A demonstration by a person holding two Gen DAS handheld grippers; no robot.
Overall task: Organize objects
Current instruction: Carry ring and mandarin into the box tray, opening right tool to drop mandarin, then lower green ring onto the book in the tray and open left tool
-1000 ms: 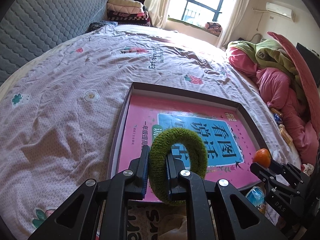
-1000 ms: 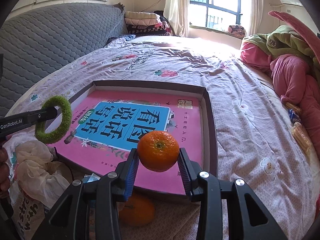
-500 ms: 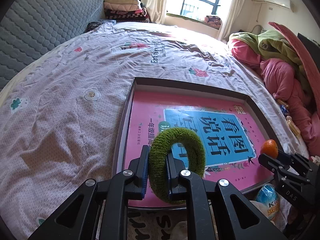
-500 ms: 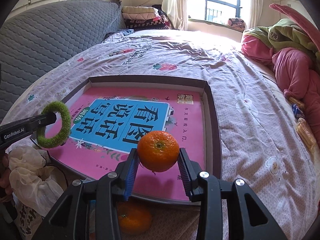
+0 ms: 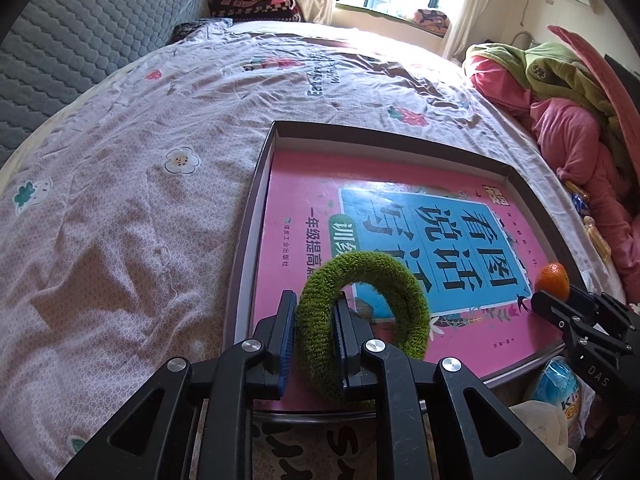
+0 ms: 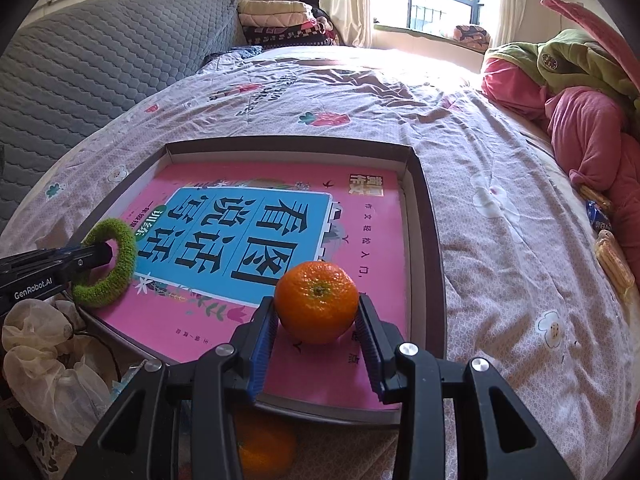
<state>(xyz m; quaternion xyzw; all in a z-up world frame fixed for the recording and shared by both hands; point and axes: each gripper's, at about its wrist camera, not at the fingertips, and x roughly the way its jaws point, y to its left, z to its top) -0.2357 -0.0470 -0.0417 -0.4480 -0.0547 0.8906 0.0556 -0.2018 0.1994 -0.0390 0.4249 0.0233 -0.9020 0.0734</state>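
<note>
Broadly, a bed [image 5: 168, 184] filled the room, its wrinkled pale quilt printed with small flowers, and on it lay a shallow rectangular tray [image 6: 434, 264] with dark walls, floored by a glossy pink book [image 6: 360, 216] bearing a blue panel of characters. The left gripper [image 5: 314, 332] pointed steeply down over the tray's near left corner, its blue ribbed pads closed on one side of a fuzzy green ring [image 5: 360, 312] standing upright on edge; its jaws had just been opening slightly, the ring between them. The right gripper [image 6: 316, 336] also pointed down, pinching a round, dimpled orange [image 6: 316, 302] above the book's near edge. A second orange [image 6: 264, 452] lay under that gripper, outside the tray.
</note>
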